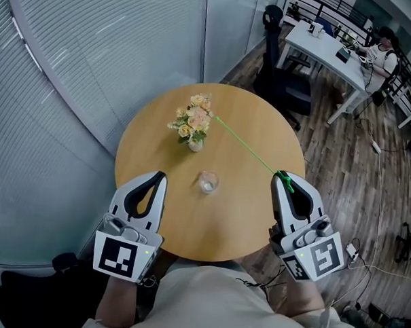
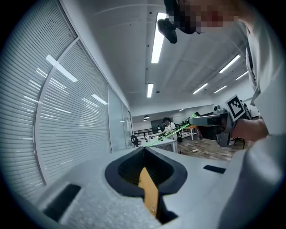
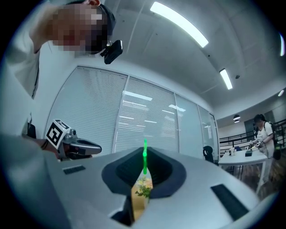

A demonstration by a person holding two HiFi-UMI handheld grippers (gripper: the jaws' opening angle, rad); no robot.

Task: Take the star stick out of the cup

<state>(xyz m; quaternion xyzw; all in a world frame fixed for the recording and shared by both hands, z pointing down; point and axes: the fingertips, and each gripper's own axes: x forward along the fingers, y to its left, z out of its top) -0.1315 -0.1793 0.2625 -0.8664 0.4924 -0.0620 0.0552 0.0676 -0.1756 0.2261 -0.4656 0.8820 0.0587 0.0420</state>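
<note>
A thin green star stick [image 1: 249, 148] slants over the round wooden table [image 1: 249, 219], out of the cup. Its far tip reaches beside the flowers. My right gripper [image 1: 282, 174] is shut on its near end, at the table's right side. In the right gripper view the stick [image 3: 145, 157] pokes up from the closed jaws of the right gripper [image 3: 145, 151]. The clear glass cup [image 1: 207, 182] stands upright mid-table with nothing in it. My left gripper [image 1: 160, 175] hovers left of the cup, shut and holding nothing; its jaw tips meet in the left gripper view [image 2: 144, 150].
A small vase of peach flowers [image 1: 193, 123] stands behind the cup. Slatted blinds [image 1: 86, 70] run along the left. Behind the table are a dark office chair [image 1: 277, 68] and a white desk [image 1: 326, 49] where a person sits.
</note>
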